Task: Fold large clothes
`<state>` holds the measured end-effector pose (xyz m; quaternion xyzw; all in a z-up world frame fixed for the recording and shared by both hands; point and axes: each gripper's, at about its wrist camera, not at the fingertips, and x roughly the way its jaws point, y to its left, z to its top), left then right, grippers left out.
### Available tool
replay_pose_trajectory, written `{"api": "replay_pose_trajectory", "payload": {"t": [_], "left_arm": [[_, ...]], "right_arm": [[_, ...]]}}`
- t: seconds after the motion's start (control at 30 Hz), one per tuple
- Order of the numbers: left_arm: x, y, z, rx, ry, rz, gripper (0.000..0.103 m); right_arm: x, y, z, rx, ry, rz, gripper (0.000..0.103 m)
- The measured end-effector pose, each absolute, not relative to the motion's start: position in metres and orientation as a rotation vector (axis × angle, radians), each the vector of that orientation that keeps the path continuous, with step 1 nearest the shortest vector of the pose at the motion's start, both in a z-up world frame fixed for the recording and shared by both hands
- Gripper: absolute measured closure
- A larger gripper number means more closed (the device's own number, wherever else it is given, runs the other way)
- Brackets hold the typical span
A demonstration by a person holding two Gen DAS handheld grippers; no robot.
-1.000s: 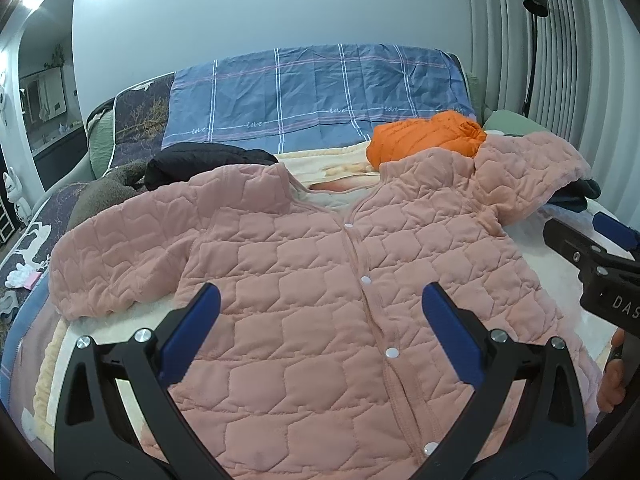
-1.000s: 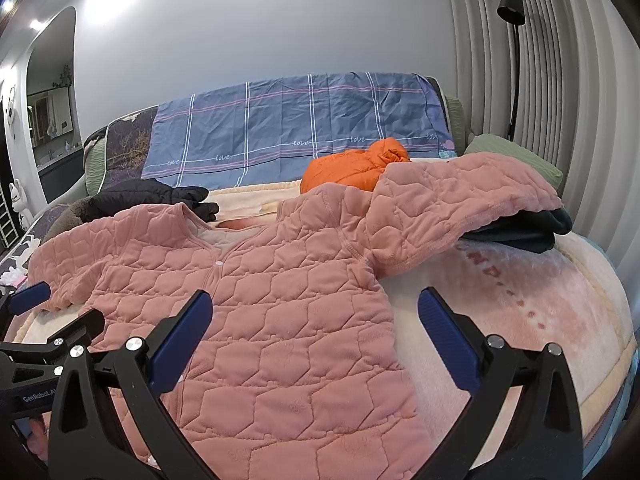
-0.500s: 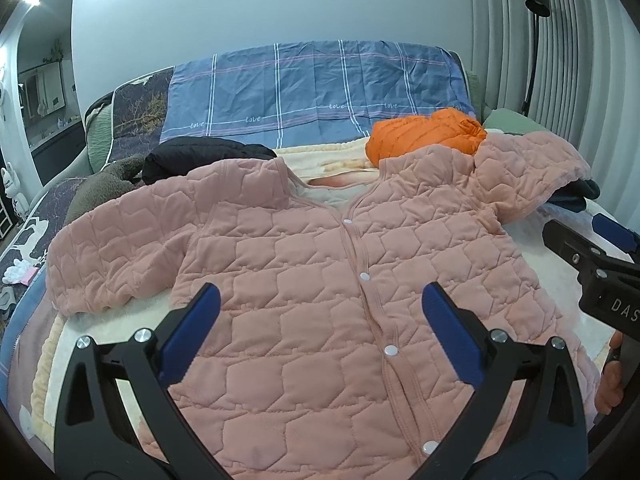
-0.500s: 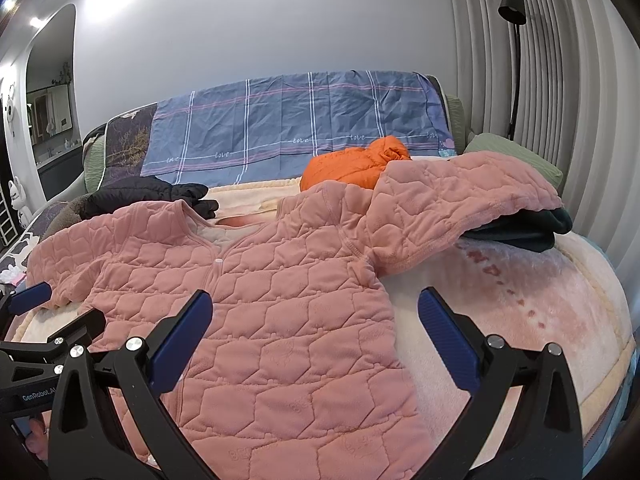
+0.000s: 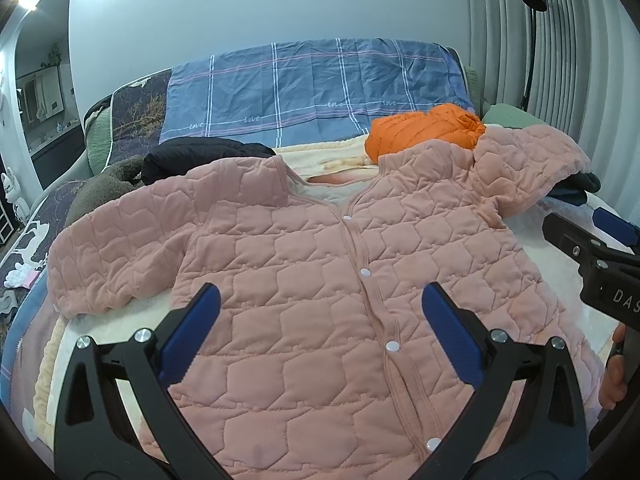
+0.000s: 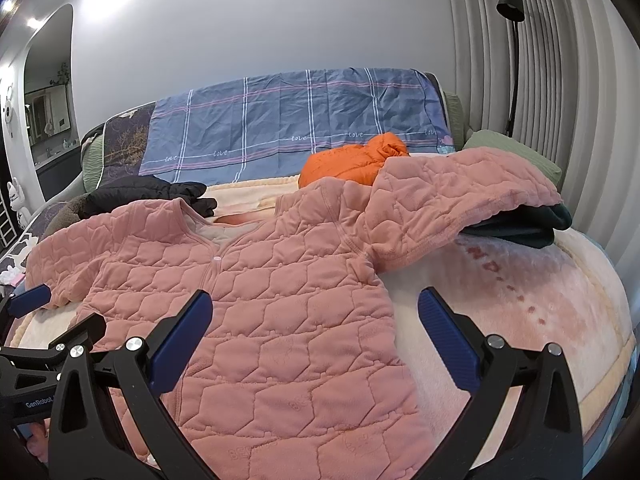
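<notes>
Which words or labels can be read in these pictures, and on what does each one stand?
"love": repeated along the white stripe of the blue checked sheet.
"DAS": cut off at the picture's edge, on the right gripper.
"GenRobot": cut off, on the left gripper.
Embossed marks on the pink jacket: too faint to read.

A blue plaid sheet drapes the headboard behind a cream fleece blanket. An orange puffer jacket and a black garment lie near the pillows, well apart. A black floor lamp stands by the pleated curtain.
</notes>
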<state>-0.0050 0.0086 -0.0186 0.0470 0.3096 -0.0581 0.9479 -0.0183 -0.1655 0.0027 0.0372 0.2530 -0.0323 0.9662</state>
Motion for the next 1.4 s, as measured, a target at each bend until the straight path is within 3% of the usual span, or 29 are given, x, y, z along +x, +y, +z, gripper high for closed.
{"api": "replay_pose_trajectory", "payload": {"t": [0.97,1.33,1.4], "left_arm": [[-0.002,0.034,-0.021,0.005,0.651,-0.131,0.002],[0.006,0.121,-0.037,-0.180,0.677,-0.072,0.002],[0.011,0.155,-0.045,-0.252,0.689,-0.038,0.010]], "right_arm": [[-0.012,-0.155,0.007,-0.022,0.551,-0.014,0.001],[-0.007,-0.136,0.024,-0.038,0.524,0.057,0.001],[-0.004,-0.130,0.023,-0.035,0.539,0.075,0.001]]}}
